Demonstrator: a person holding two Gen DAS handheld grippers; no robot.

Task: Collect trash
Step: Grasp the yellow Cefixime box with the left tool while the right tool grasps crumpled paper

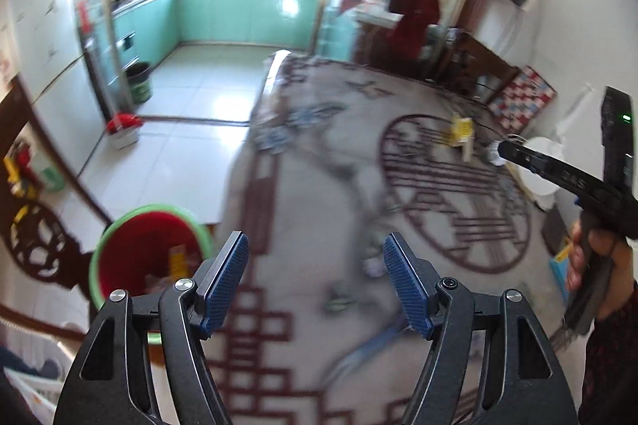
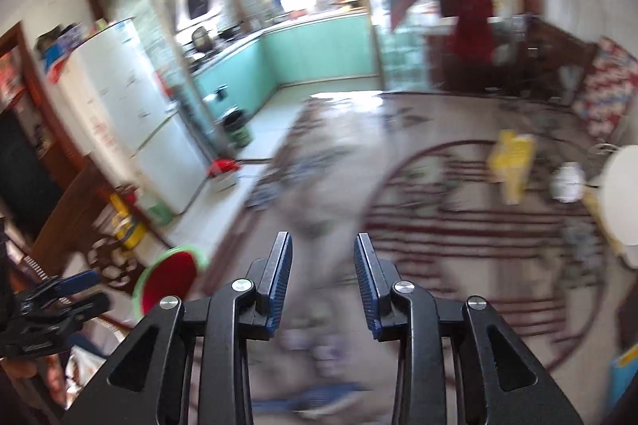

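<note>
While blur leaves no writing legible, the left gripper (image 1: 315, 257) gapes wide and empty beside the bin (image 1: 119, 245); the right gripper (image 2: 323, 257) stands narrower, empty.

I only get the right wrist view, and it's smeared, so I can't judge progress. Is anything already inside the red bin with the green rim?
Observer: Yes. The left wrist view looks down into the red bin, and a yellow packet lies inside it.
Operator: Is the left tool carrying anything?
Observer: No. The left tool is open, with nothing between its pads.
Operator: Where is the bin relative to that tool?
Observer: Just to its left, partly hidden behind the tool's left finger, beside the edge of the patterned rug.
</note>
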